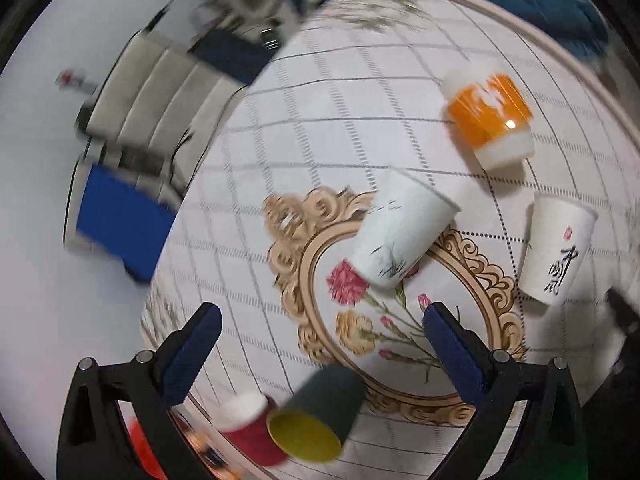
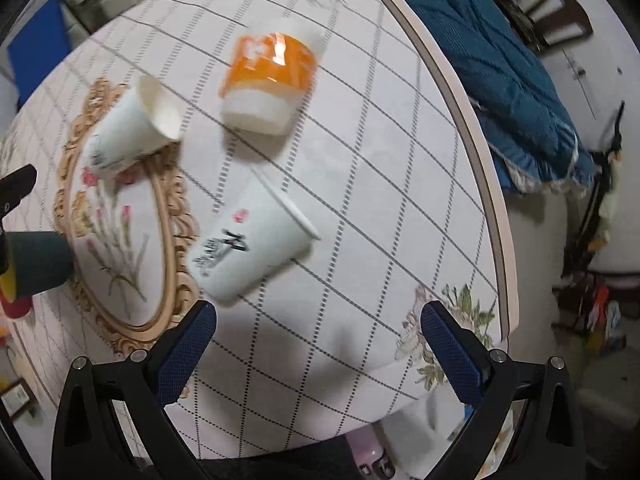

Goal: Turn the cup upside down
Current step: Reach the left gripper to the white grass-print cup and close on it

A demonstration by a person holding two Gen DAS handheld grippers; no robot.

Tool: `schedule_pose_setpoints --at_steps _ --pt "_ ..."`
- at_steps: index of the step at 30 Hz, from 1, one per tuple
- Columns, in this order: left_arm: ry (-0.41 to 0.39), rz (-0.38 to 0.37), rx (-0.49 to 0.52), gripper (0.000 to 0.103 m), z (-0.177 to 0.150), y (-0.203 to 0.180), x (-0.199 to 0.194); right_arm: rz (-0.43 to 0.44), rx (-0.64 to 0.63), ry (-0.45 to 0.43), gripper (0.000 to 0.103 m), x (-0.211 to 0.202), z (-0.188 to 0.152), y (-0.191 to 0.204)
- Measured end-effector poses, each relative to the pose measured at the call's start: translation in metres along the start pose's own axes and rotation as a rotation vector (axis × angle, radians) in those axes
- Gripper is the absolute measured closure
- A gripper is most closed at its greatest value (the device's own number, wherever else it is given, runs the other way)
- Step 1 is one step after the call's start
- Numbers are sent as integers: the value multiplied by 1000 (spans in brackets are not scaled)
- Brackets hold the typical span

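Several cups stand on a round table with a checked floral cloth (image 1: 320,128). In the left wrist view, a dark green cup (image 1: 320,416) with a yellow inside and a red cup (image 1: 252,428) sit between my open left gripper's (image 1: 320,340) fingers, close to the camera. Farther off are a white paper cup with grey print (image 1: 400,232), a white cup with black calligraphy (image 1: 556,252) and an orange-and-white cup (image 1: 490,120). In the right wrist view, my right gripper (image 2: 318,336) is open and empty, just short of the calligraphy cup (image 2: 248,248). The orange cup (image 2: 268,84) and plain white cup (image 2: 132,128) lie beyond.
A blue quilt (image 2: 500,80) lies past the table's right edge (image 2: 476,160). A grey chair (image 1: 160,92) and a blue box (image 1: 120,220) stand beyond the table's left side. The left gripper's body (image 2: 16,184) shows at the left edge of the right wrist view. Clutter lies on the floor at right.
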State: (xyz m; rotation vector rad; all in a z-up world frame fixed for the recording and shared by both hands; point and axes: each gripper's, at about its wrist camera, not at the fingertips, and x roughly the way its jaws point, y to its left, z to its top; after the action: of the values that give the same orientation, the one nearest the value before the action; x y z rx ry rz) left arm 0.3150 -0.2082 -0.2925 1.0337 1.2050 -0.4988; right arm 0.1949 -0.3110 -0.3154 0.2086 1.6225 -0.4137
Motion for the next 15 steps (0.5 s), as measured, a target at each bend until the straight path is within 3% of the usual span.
schedule_pose_setpoints --at_steps 4,15 --pt "15 12 116 0 18 -18 15 -65 25 47 0 16 -1 -21" --pt "125 -95 263 0 47 -52 61 -66 87 107 0 34 6 -65"
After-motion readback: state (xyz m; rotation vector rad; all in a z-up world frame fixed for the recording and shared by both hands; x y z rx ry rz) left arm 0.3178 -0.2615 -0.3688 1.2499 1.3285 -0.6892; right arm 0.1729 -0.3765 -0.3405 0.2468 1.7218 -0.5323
